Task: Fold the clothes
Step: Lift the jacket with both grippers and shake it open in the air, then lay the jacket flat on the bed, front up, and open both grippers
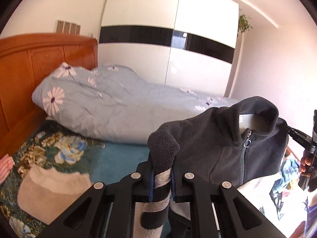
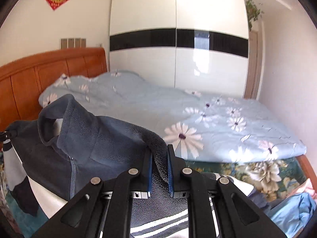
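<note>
The jacket (image 1: 227,142) hangs between the left hand-held gripper (image 1: 161,175) and the right hand-held gripper (image 2: 159,170). Beyond both lies the duvet (image 2: 218,123) on the bed (image 2: 257,170), the wardrobe (image 2: 178,59) behind it, the headboard (image 1: 39,69) to their left.

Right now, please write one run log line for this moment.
left tongs: shut on fleece jacket | right tongs: shut on fleece jacket | jacket: lifted above bed

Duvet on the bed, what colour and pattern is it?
Duvet: light blue with white daisies, dark centres. Clearest in the right wrist view.
</note>
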`<state>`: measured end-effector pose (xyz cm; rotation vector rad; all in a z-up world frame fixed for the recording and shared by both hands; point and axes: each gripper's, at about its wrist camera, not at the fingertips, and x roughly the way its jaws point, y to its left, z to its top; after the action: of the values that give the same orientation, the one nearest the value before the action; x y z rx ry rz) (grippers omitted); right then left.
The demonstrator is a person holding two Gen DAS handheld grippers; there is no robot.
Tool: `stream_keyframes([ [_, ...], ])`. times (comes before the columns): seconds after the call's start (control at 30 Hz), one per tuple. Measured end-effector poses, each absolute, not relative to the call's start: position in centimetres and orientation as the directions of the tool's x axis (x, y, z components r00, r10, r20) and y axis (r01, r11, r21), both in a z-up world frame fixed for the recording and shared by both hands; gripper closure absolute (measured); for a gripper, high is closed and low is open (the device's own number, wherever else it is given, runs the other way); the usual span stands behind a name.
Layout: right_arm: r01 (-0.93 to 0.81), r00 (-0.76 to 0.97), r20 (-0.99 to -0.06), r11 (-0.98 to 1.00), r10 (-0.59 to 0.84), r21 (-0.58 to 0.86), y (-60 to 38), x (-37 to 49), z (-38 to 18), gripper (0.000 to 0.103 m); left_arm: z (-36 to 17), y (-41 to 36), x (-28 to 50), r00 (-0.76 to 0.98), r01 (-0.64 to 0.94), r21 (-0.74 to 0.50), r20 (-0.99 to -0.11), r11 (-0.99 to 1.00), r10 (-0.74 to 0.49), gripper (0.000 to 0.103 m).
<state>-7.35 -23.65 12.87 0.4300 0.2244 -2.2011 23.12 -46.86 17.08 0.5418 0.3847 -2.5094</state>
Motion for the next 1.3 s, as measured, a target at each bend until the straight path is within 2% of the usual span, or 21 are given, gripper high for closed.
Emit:
stream_keyframes([
  [0.17, 0.772, -0.624, -0.194, -0.635, -0.757, -0.004, -17.5, -3.2, 21.1, 0.090, 26.2, -42.9, 28.0, -0.816, 0.552, -0.135, -0.288, -0.823, -0.501, 0.090],
  [0.33, 0.777, -0.629, -0.049, -0.630, -0.775, -0.013, -13.0, 1.7, 26.5, 0.090, 32.4, -38.4, 33.4, -0.833, 0.548, -0.082, -0.146, -0.832, -0.534, 0.090],
  [0.47, 0.783, -0.620, 0.023, -0.620, -0.784, -0.049, -10.5, 5.4, 29.1, 0.090, 35.6, -36.1, 37.1, -0.840, 0.542, -0.074, -0.077, -0.837, -0.537, 0.090],
  [0.6, 0.794, -0.604, 0.023, -0.604, -0.797, -0.072, -10.3, 6.6, 29.9, 0.090, 36.7, -36.0, 38.5, -0.838, 0.544, -0.076, -0.078, -0.835, -0.539, 0.090],
  [0.67, 0.808, -0.588, -0.015, -0.586, -0.809, -0.063, -10.9, 5.8, 29.3, 0.090, 36.2, -36.8, 37.8, -0.836, 0.547, -0.077, -0.113, -0.834, -0.538, 0.090],
  [0.73, 0.813, -0.582, -0.091, -0.579, -0.808, -0.060, -12.7, 4.2, 27.3, 0.090, 34.6, -38.2, 36.0, -0.825, 0.556, -0.075, -0.177, -0.828, -0.537, 0.090],
  [0.87, 0.822, -0.553, -0.285, -0.569, -0.783, -0.031, -17.3, -0.5, 21.8, 0.089, 25.2, -43.2, 30.6, -0.781, 0.580, -0.128, -0.370, -0.805, -0.504, 0.090],
  [1.0, 0.807, -0.496, -0.498, -0.590, -0.711, 0.038, -23.1, -6.5, 12.5, 0.089, 15.9, -48.1, 25.3, -0.712, 0.610, -0.173, -0.547, -0.773, -0.439, 0.089],
  [1.13, 0.765, -0.416, -0.647, -0.630, -0.640, 0.132, -27.8, -11.3, 2.8, 0.089, 6.5, -53.0, 19.9, -0.622, 0.645, -0.208, -0.702, -0.735, -0.348, 0.090],
  [1.2, 0.742, -0.371, -0.705, -0.650, -0.605, 0.166, -29.7, -13.2, -1.7, 0.089, 2.8, -54.6, 17.9, -0.586, 0.658, -0.215, -0.747, -0.721, -0.313, 0.090],
  [1.3, 0.716, -0.356, -0.738, -0.675, -0.573, 0.178, -31.6, -15.5, -5.3, 0.089, -0.2, -55.9, 15.7, -0.569, 0.663, -0.217, -0.769, -0.717, -0.292, 0.090],
])
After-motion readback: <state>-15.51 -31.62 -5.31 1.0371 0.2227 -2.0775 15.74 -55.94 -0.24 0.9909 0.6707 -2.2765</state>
